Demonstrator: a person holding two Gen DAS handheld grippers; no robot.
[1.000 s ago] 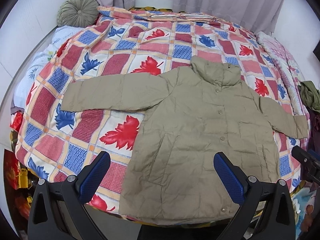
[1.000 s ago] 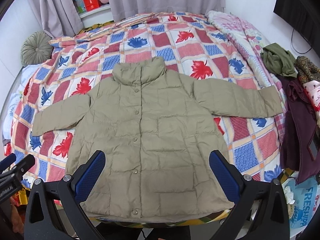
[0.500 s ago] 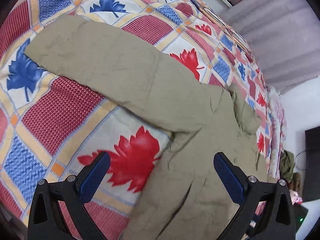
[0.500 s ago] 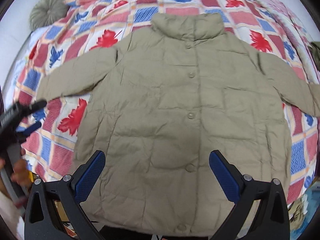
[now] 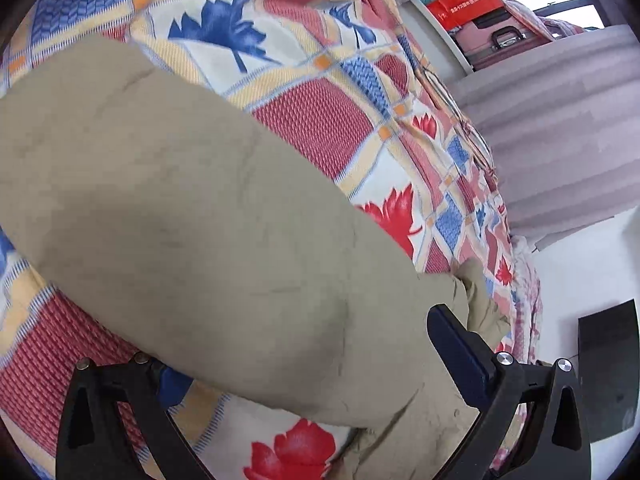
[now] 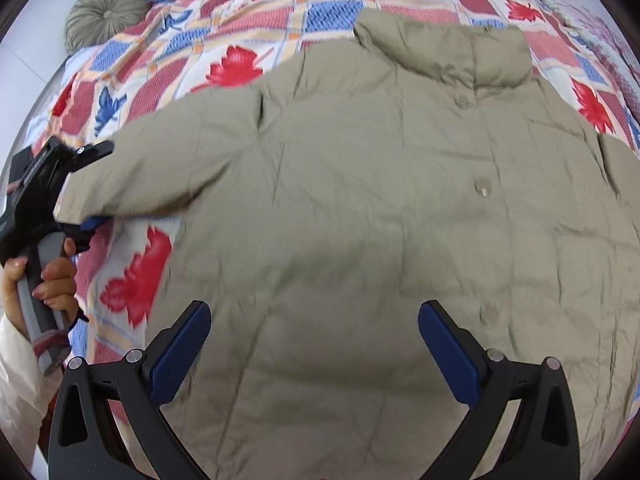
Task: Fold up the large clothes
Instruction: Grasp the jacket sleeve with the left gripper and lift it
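1. Between the fingers of the left gripper (image 5: pixel 308 360) lay a sleeve (image 5: pixel 192 208) of the coat (image 6: pixel 380 208), with one finger under it and one finger on top.
2. The left gripper's fingers were wide apart around the sleeve and had not pinched it.
3. In the right wrist view, the left gripper (image 6: pixel 86 186) sat far off to the left of the right gripper, at the cuff end of that sleeve (image 6: pixel 160 164).
4. A hand (image 6: pixel 54 280) held the left gripper's handle.
5. The right gripper (image 6: pixel 314 354) hung just above the lower front of the coat.
6. Its fingers were spread wide and held nothing.
7. The coat lay flat on the quilt (image 6: pixel 224 40), front side up, with its buttons (image 6: pixel 483 188) in a line ahead and to the right of the right gripper.
8. The collar (image 6: pixel 444 48) was at the far end, away from the right gripper.
9. The quilt had red and blue leaves on it.
10. A round green pillow (image 6: pixel 104 12) sat far ahead and to the left of the right gripper.
11. Far ahead of the left gripper hung a curtain (image 5: pixel 560 140), and a red box (image 5: pixel 464 4) sat beyond the quilt.
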